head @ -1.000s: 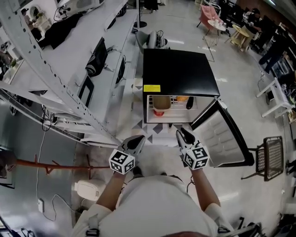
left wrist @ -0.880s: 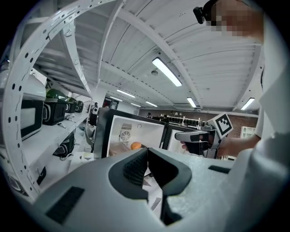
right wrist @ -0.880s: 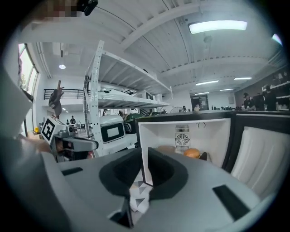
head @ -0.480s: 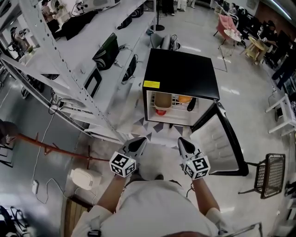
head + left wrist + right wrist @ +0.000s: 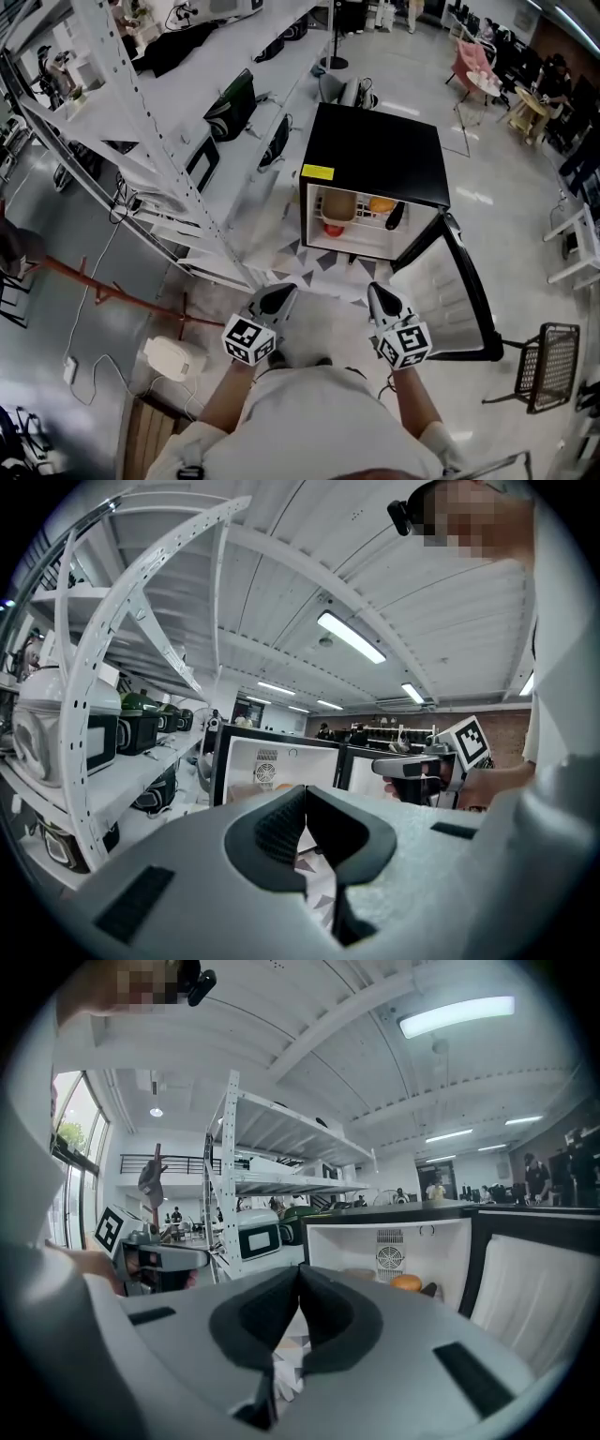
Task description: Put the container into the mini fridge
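The black mini fridge [image 5: 375, 159] stands on the floor with its door [image 5: 448, 291] swung open to the right. A tan container [image 5: 338, 205] sits on its upper shelf at the left, beside an orange item [image 5: 382, 203] and a dark item [image 5: 395, 217]. My left gripper [image 5: 280, 294] and right gripper [image 5: 379, 293] hover side by side in front of the fridge, clear of it. Both are shut and empty. In the right gripper view the jaws [image 5: 300, 1271] meet, with the container [image 5: 361, 1276] far beyond. The left gripper's jaws [image 5: 305, 790] also meet.
White metal shelving [image 5: 141, 112] with bags and cases runs along the left of the fridge. A black wire basket [image 5: 547, 364] stands at the right, and a white box [image 5: 174, 359] sits on the floor at the left. Chairs and tables stand farther back.
Both grippers have drawn back a little from the fridge opening, and the view has shifted. The container stays on the fridge shelf.
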`<action>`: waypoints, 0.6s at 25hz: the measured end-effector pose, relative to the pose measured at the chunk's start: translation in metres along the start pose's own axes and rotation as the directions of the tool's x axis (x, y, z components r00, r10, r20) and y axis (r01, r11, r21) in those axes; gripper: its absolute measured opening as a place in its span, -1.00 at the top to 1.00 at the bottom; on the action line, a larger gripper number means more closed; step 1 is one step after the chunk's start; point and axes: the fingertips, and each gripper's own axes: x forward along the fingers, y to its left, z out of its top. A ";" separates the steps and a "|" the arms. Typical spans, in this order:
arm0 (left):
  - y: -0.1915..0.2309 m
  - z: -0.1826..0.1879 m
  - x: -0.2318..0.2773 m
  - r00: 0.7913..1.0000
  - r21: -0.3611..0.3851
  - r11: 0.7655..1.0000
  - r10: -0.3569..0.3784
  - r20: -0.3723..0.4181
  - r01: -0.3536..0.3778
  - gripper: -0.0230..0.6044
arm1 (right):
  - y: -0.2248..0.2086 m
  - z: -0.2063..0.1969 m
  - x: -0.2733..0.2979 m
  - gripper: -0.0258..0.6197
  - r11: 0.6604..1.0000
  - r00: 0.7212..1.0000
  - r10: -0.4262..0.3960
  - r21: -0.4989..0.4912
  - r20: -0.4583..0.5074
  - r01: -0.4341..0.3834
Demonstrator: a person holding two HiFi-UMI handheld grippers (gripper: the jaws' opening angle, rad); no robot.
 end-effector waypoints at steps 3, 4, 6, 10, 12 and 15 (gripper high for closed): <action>0.006 0.001 -0.004 1.000 0.035 0.999 -0.008 -0.009 0.008 0.91 | 0.004 -0.001 0.002 0.90 1.000 1.000 -0.007 0.024 0.000 0.007; 0.008 0.001 -0.005 1.000 0.039 0.999 -0.014 -0.010 0.015 0.91 | 0.005 0.000 0.003 0.90 1.000 1.000 -0.009 0.027 0.000 0.009; 0.011 0.004 -0.004 1.000 0.040 0.999 -0.028 -0.007 0.029 0.91 | 0.008 0.002 0.004 0.90 1.000 1.000 -0.015 0.017 0.006 0.015; 0.013 0.009 -0.003 0.998 0.031 0.998 -0.057 0.004 0.057 0.91 | 0.015 0.008 0.008 0.90 0.999 1.000 -0.028 -0.020 0.009 0.028; 0.013 0.012 -0.001 0.998 0.032 0.997 -0.069 0.009 0.069 0.91 | 0.017 0.010 0.011 0.90 0.999 0.999 -0.032 -0.023 0.010 0.032; 0.015 0.013 -0.002 0.997 0.029 0.996 -0.081 0.006 0.081 0.91 | 0.018 0.009 0.014 0.90 0.999 0.999 -0.046 -0.027 0.007 0.047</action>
